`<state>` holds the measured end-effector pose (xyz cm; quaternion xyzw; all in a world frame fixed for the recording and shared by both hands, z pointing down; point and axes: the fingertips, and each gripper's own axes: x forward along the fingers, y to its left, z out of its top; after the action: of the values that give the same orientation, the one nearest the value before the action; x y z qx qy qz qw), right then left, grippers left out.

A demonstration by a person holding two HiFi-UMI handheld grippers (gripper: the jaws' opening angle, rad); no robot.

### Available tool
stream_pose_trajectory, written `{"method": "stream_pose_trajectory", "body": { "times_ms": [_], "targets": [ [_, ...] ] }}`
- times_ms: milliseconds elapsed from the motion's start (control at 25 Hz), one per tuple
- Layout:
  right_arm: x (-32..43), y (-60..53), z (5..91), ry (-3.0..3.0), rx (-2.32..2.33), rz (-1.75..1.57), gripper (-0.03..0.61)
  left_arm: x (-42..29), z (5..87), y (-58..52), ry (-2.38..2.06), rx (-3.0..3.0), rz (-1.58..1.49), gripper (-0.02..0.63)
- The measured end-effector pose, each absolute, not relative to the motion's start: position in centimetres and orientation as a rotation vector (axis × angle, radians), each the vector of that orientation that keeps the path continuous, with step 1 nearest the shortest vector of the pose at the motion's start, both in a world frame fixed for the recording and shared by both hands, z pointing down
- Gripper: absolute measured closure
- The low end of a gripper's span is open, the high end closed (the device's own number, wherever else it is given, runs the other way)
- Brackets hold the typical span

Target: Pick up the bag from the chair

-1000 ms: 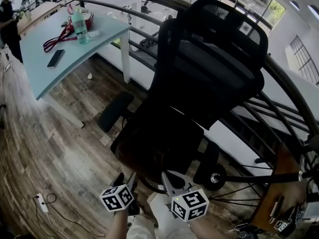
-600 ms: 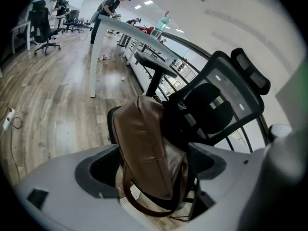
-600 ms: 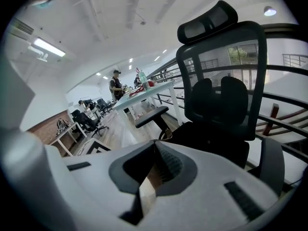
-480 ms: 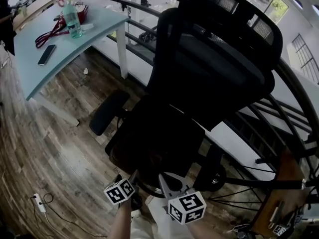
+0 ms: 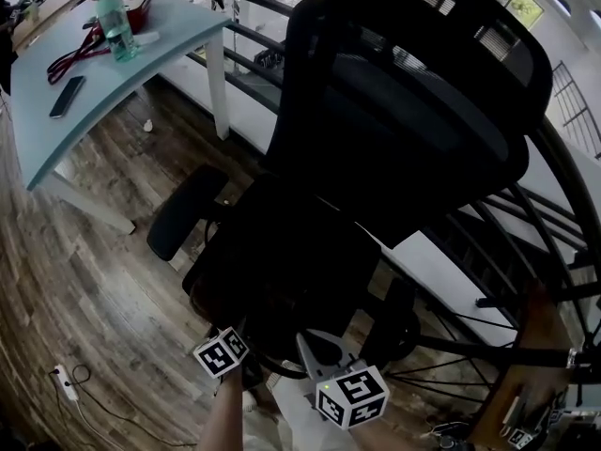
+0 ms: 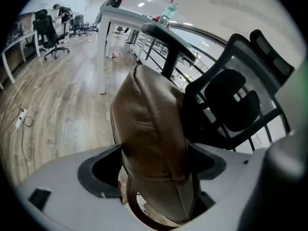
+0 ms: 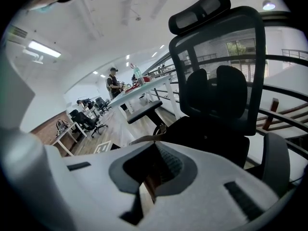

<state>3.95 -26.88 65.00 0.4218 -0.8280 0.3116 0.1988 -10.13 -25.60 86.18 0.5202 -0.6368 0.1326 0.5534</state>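
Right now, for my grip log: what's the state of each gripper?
Left gripper: open, jaws have just been opening, brown bag between them.
Right gripper: jaws together, nothing clearly held.

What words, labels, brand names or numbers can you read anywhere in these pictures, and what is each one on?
No text can be read in any view.
Bottle on the table: its label is too small and blurred to read.
Left marker cube and right marker cube: black-and-white square patterns only, no letters or digits.
Brown leather bag: no visible brand or print.
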Motion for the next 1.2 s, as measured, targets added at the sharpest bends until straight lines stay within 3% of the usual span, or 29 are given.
{"method": "stream_pose_trajectory", "body": {
  "times_ms": [120, 440, 680, 1200],
  "targets": [
    [4.0, -27.1, 65.4, -2.315, 1.174, 0.873, 0.577, -11.0, 87.0, -25.4, -1.544, 1.184, 0.333, 0.209],
    [3.4, -26.9, 65.6, -2.311, 1.174, 0.888, 0.577, -11.6, 86.0, -24.8, -1.565, 1.187, 0.327, 0.448],
    [3.2, -26.6, 64.5, -2.322, 1.198, 0.879, 0.577, -11.9, 84.1, -24.3, -1.587, 1.225, 0.304, 0.580],
    [3.1, -24.8, 60.8, -2.345, 1.257, 0.832, 0.577, -12.1, 78.0, -22.6, -1.591, 1.373, 0.344, 0.588]
  ]
}}
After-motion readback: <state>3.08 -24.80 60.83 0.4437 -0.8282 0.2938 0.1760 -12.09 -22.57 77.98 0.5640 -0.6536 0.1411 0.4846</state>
